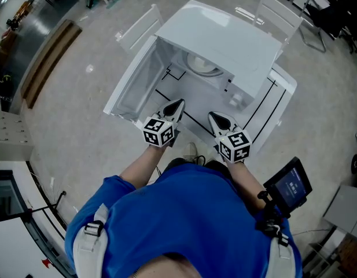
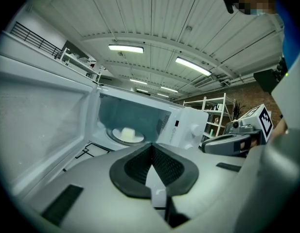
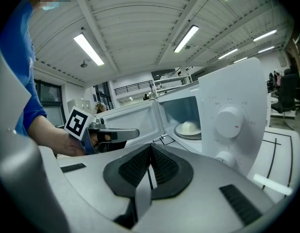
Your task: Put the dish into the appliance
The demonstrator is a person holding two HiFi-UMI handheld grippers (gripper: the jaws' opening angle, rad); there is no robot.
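Already placed: the dish (image 1: 202, 64) lies inside the microwave (image 1: 224, 33), about mid-floor of the cavity, with a pale lump on it; neither gripper touches it.
Door: the door (image 1: 132, 80) hangs wide open to the left, which leaves the cavity fully reachable from the front.
Left gripper: the left gripper (image 1: 177, 106) has its jaws pressed together with nothing between them; it is held just in front of the opening, aimed at the cavity.
Right gripper: the right gripper (image 1: 214, 117) has its jaws closed too, and is empty, beside the left one and nearer the control side.
Reading of the pose: both claws empty and clear of the dish suggests the placing itself is done; my judgement is that the open door is what remains.
Table: the white table (image 1: 265, 106) carries black tape lines, probably position marks for the appliance.
Writing: none legible. The two dials (image 3: 229, 122) have faint tick marks only; a small mark on the panel is too small to read.
Other markings: the marker cubes show square patterns, no text; the screen (image 1: 291, 184) at the person's right side shows print too small to make out.
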